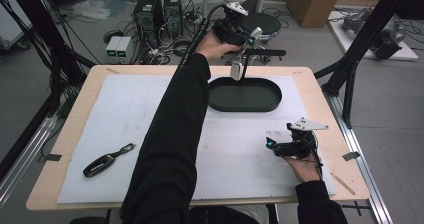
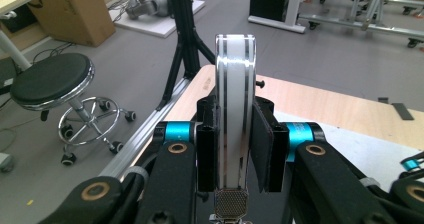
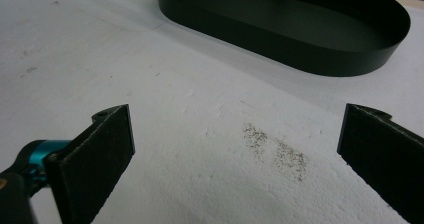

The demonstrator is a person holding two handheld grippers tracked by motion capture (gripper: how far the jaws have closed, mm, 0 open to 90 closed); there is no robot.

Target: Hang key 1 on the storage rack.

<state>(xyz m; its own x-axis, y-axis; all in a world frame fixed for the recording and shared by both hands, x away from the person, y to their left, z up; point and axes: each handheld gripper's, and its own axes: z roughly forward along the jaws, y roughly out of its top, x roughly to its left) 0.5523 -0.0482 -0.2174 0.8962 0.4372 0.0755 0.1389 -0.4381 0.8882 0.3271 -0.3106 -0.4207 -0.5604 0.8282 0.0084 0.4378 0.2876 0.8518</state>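
My left gripper (image 1: 242, 58) is held high over the far edge of the table, shut on a slim white and silver object (image 1: 236, 71) that hangs down above the back rim of the black oval tray (image 1: 270, 102). In the left gripper view, both pads (image 2: 264, 145) press the object's flat sides (image 2: 235, 99). My right gripper (image 1: 272, 145) rests low on the white mat (image 1: 125, 119) at the front right, pointing left. Its jaws stand wide open (image 3: 235, 149) over the bare mat, and the tray (image 3: 280, 51) lies beyond them.
A black handled object (image 1: 107, 161) lies on the mat at the front left. Behind the table stand a black stool (image 1: 262, 24), computer towers (image 1: 150, 11) and a cardboard box (image 1: 312, 1). Black frame posts (image 1: 350, 74) rise beside the table's right edge.
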